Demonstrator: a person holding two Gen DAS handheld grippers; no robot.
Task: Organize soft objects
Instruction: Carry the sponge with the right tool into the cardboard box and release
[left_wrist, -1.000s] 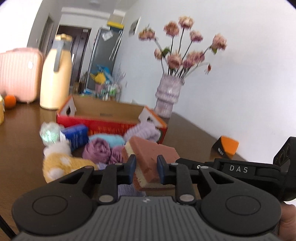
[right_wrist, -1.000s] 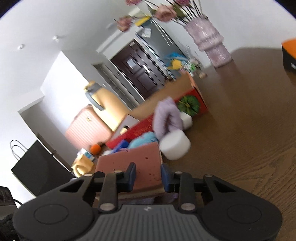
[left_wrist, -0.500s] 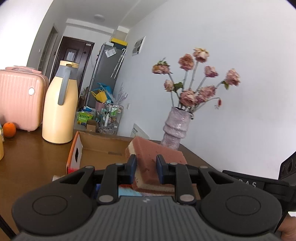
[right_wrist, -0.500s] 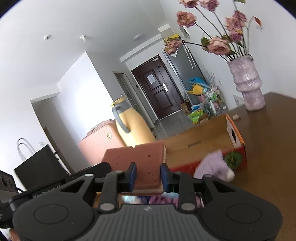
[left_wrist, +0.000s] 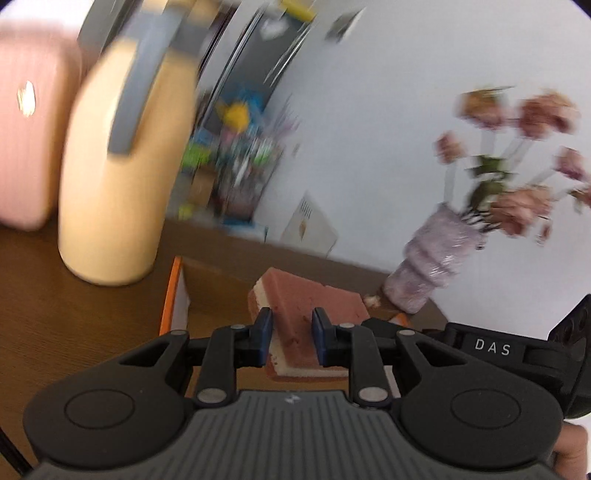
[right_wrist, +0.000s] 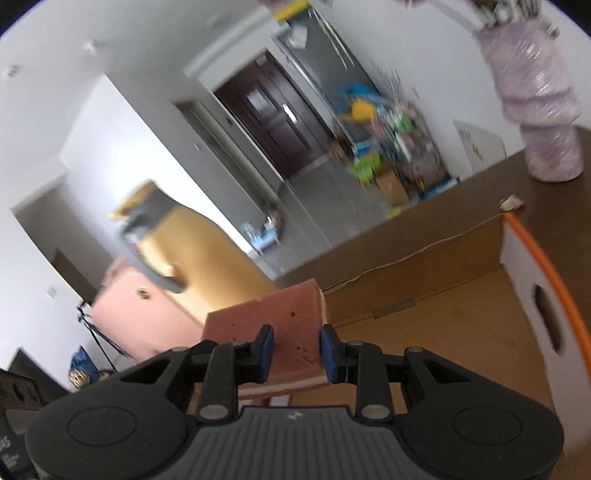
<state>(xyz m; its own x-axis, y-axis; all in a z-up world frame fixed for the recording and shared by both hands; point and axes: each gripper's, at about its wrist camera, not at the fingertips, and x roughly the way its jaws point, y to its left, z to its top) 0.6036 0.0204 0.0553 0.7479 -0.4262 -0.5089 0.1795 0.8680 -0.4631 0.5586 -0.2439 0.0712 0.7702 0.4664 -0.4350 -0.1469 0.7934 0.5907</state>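
Both grippers are shut on one layered sponge, reddish-pink with cream layers. In the left wrist view my left gripper (left_wrist: 292, 334) pinches one end of the sponge (left_wrist: 314, 299). In the right wrist view my right gripper (right_wrist: 296, 350) pinches the other end of the sponge (right_wrist: 275, 317). The sponge hangs above the open cardboard box (right_wrist: 443, 325), whose brown floor shows bare below it. The box's orange-edged end flap shows in the left wrist view (left_wrist: 171, 284). Both views are blurred by motion.
A tall yellow jug (left_wrist: 118, 166) and a pink suitcase (left_wrist: 26, 140) stand left of the box on the brown table (left_wrist: 74, 314). A purple vase with pink flowers (left_wrist: 432, 262) stands behind the box's right end. The box's white end flap (right_wrist: 539, 310) has a slot.
Both grippers have carried the sponge up from the pile of soft things and forward over the box. The pile has dropped out of view and the cameras now tilt.
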